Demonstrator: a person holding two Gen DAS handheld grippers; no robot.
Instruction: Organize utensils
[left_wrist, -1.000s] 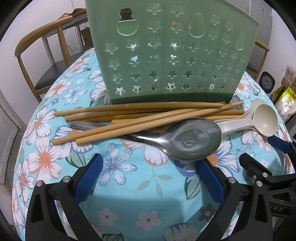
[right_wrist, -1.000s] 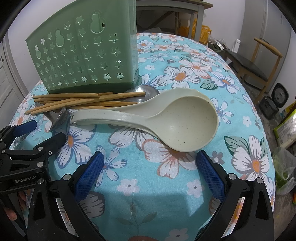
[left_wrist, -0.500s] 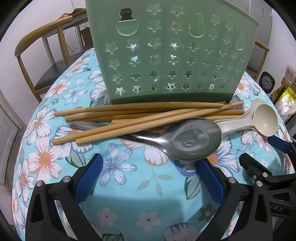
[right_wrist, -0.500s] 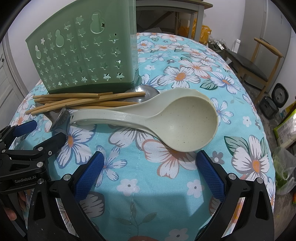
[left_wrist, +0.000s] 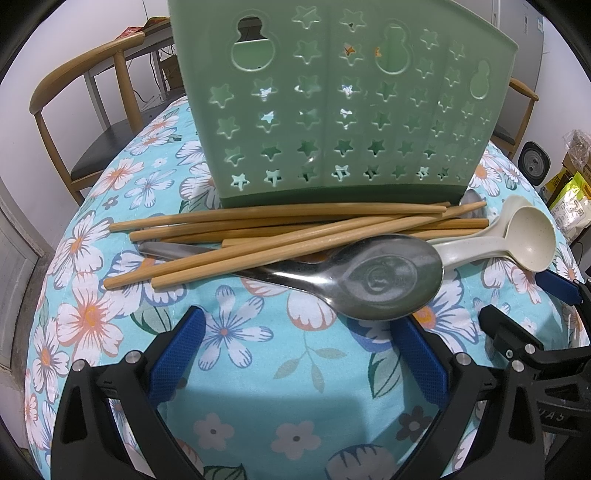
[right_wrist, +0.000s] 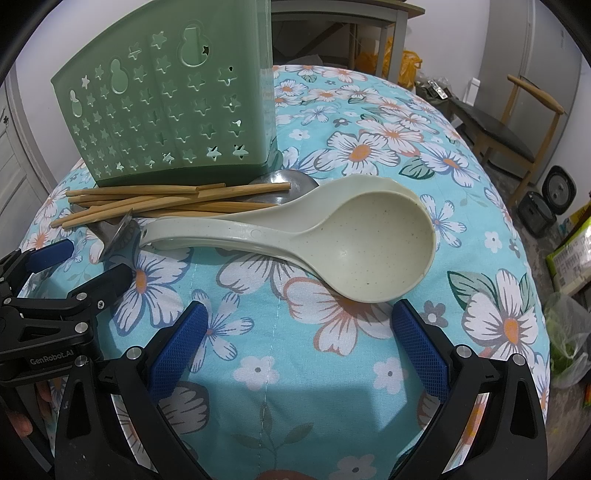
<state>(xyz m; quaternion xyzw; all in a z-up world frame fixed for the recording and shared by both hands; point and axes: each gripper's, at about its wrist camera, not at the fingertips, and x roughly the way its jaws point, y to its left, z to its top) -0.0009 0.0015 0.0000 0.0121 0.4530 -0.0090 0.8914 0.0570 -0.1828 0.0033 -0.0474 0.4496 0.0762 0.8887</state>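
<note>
Both jaws gaping wide, gripping nothing: left gripper (left_wrist: 295, 354) and right gripper (right_wrist: 295, 343) are sitting unchanged from a second ago. Chopsticks (left_wrist: 280, 236), metal spoon (left_wrist: 373, 277), cream ladles (right_wrist: 347, 236) are lying just beside green holder (left_wrist: 347, 110); sorting not started.

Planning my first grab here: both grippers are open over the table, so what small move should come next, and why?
Probably ease the right gripper forward and close on the cream ladles. They lie on top, just ahead of its open jaws, while the chopsticks cross the steel spoon beside the green holder. The left gripper is open too.
</note>
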